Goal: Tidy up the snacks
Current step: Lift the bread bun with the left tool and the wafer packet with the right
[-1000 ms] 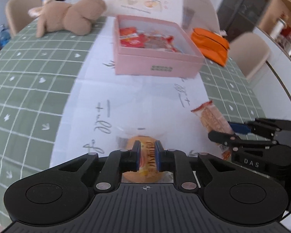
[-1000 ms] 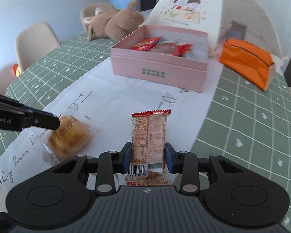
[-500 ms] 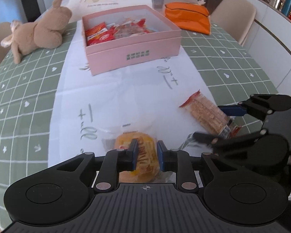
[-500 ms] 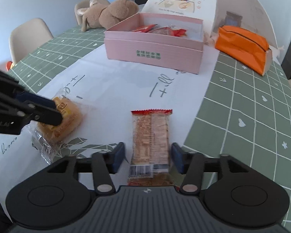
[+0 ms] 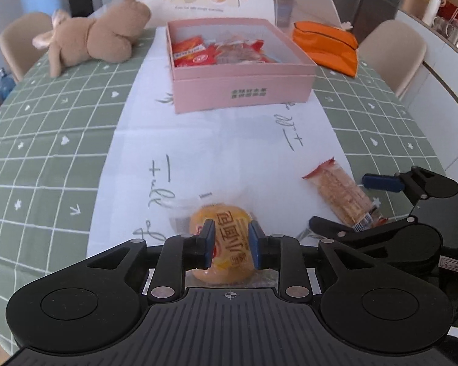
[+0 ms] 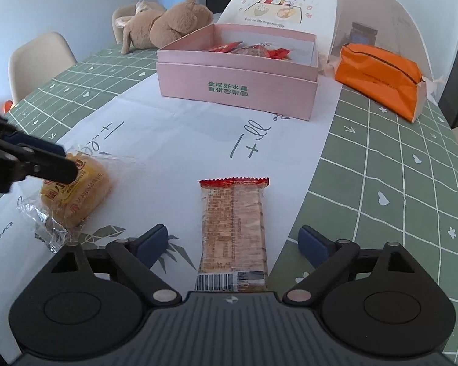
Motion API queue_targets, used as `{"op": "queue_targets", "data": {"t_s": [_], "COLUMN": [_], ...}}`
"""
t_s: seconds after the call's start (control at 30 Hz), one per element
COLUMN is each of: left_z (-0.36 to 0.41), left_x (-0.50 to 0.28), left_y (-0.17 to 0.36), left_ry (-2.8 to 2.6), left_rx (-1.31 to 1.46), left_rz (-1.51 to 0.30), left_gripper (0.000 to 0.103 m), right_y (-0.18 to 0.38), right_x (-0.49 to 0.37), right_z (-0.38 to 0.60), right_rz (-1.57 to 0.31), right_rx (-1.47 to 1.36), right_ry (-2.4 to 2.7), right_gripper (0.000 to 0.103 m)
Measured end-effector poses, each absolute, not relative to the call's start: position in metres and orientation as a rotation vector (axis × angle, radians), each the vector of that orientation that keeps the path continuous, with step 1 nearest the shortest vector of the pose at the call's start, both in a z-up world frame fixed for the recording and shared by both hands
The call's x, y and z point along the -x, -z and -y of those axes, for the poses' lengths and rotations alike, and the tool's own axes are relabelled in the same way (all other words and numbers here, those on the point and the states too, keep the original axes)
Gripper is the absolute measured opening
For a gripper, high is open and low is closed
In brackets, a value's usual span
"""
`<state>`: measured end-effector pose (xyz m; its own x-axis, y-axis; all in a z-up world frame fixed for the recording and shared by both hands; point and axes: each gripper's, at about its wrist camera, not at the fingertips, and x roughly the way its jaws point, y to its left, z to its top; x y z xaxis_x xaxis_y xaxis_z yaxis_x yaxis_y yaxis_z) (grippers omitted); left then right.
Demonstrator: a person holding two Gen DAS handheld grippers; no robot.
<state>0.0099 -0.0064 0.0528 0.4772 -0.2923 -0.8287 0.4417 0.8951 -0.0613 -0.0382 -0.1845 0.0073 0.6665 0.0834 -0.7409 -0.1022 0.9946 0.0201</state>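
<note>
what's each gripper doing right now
Left gripper: shut on the bun packet.
Right gripper: jaws opening, cracker packet lying between them, not gripped.

Near end of the wrapped bun (image 5: 229,244) vanishes under the left gripper (image 5: 230,241) body, its sides masked by the blue pads, and from the right wrist a dark finger covers its top corner. The wafer pack (image 6: 233,235) slips its barcode end below the right gripper (image 6: 233,242) housing. In the pink box (image 6: 238,85) the front wall hides most of the snack packets (image 5: 216,50); their print is too small to read. Behind the clear dome cover (image 6: 375,9) a dark jar (image 6: 363,35) shows only hazily. The plush rabbit (image 6: 168,24) has its face turned away, and the chair (image 5: 15,42) is cut by the left edge
</note>
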Motion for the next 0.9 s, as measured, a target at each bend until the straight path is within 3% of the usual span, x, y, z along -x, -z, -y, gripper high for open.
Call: {"op": "queue_targets", "data": {"t_s": [0.1,0.23,0.3,0.37,0.43,0.5,0.9], "left_z": [0.02,0.032,0.037,0.038,0.03,0.019,-0.009], "left_x": [-0.007,-0.009,-0.008,-0.007,-0.007,-0.008,-0.024], "left_y": [-0.049,-0.046,-0.044,-0.044,-0.047,-0.049,-0.05], "left_ry": [0.45,0.481,0.5,0.506,0.485,0.439,0.331], "left_rx": [-0.241,-0.275,-0.294,-0.298,-0.286,-0.272,-0.133], "left_rz": [-0.959,-0.967,-0.971,-0.968,-0.963,-0.951,-0.98], "left_gripper": [0.032,0.061,0.07,0.07,0.059,0.056,0.056], "right_y": [-0.004,0.0,0.001,0.001,0.002,0.002,0.002], "right_x": [0.041,0.046,0.047,0.048,0.048,0.048,0.049], "right_z": [0.185,0.184,0.184,0.184,0.185,0.185,0.185], "right_rz": [-0.816,-0.782,-0.768,-0.761,-0.759,-0.757,-0.754], "right_rx": [0.023,0.019,0.018,0.018,0.019,0.022,0.023], "right_ry": [-0.11,-0.104,-0.104,-0.106,-0.109,-0.113,-0.119], "right_gripper": [0.101,0.103,0.103,0.103,0.103,0.103,0.103]}}
